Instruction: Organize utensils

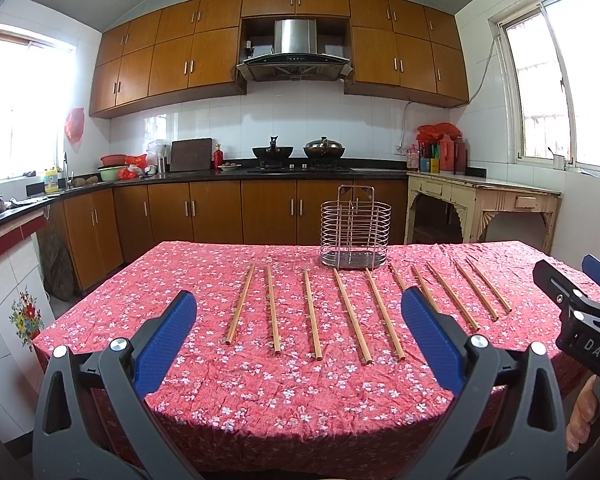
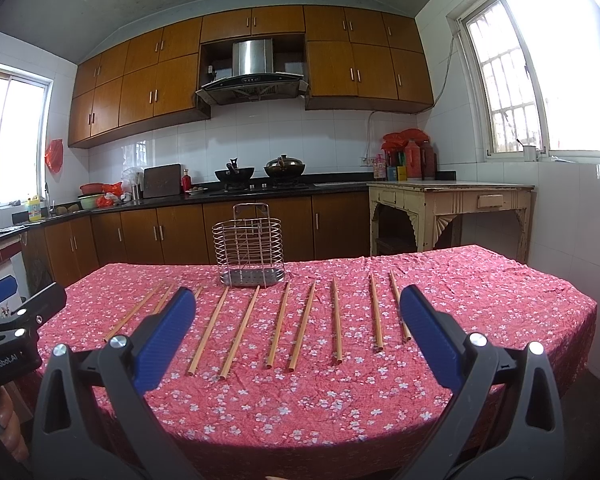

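A: How are the grippers held?
B: The left gripper [image 1: 300, 316] and right gripper [image 2: 296, 314] are held level above the near table edge, jaws spread wide, nothing gripped.
A: And the chopsticks [image 2: 338, 320]?
B: Laid singly across the floral tablecloth [image 2: 300, 396], before the wire holder [image 2: 249, 253], unobstructed.

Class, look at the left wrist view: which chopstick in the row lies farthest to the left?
The chopstick at the row's left end. It alone tilts, top leaning right toward its neighbour; nothing but tablecloth lies beyond it.
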{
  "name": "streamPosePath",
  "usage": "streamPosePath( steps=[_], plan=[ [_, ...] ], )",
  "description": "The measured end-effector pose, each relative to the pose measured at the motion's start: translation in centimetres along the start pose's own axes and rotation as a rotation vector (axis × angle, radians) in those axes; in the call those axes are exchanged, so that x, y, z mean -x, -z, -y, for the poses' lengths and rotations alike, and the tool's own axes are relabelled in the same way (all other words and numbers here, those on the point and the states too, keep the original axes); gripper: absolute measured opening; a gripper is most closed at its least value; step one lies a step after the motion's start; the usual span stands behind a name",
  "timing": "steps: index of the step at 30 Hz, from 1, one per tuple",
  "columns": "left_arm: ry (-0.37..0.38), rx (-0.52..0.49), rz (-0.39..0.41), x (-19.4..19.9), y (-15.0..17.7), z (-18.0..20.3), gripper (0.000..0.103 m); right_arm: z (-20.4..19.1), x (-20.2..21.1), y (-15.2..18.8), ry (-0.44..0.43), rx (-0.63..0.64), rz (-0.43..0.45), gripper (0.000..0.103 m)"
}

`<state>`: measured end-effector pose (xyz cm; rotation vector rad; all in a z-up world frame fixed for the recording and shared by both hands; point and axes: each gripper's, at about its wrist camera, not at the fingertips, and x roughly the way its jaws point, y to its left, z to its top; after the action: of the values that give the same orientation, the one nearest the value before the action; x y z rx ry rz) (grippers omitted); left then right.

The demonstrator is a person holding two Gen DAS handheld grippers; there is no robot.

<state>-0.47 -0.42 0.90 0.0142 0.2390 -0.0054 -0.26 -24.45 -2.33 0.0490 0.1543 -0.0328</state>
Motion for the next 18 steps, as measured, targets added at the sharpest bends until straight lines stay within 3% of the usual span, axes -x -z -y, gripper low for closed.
streamPosePath(
  steps=[18],
  plan=[
    [0.002,0.004,0.000,-0.05,0.14,0.19,0.101,0.22,-0.06,0.05,0.001,-0.003,0.000,0.099]
  ],
)
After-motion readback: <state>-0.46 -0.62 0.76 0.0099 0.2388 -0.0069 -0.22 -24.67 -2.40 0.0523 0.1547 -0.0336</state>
